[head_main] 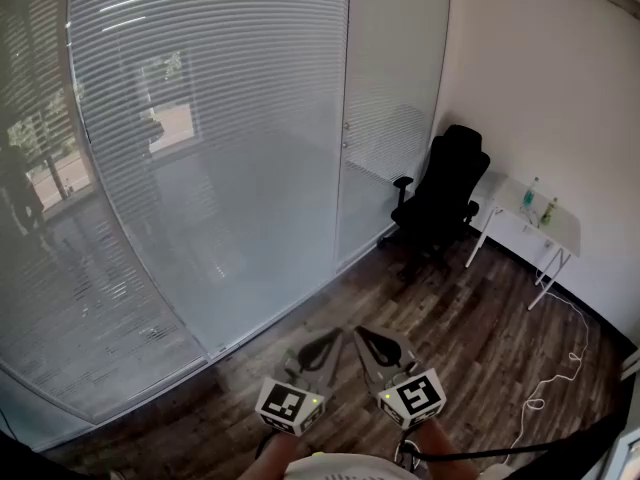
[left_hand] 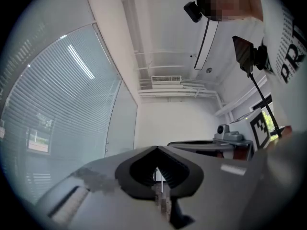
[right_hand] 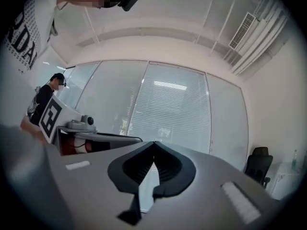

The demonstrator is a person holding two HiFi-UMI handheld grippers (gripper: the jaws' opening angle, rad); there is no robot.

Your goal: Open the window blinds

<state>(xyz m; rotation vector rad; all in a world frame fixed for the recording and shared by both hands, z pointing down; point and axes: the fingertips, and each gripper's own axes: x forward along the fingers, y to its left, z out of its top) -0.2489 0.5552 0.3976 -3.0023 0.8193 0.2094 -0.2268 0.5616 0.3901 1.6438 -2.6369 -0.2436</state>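
in the head view, the left gripper and the right gripper are held side by side low over the wooden floor, with their tips leaned toward each other and nearly meeting. the window blinds are seen ahead of both tools and to their left, well apart from them, lowered across the glass wall. a black office chair is placed ahead and to the right of the right gripper, with a small white table just beyond it, and two bottles are stood on that table. a white cable is laid on the floor to the right of the tools.

in the left gripper view, the jaws are seen closed tip to tip, and nothing is held between them. the blinds are spread to the left of the tool, and the right gripper is seen just to its right.

in the right gripper view, the jaws are likewise pressed together at the tips, with nothing gripped. the blinds are found straight ahead, beyond the tips and untouched. the chair is seen to the right, and the left gripper close on the left.
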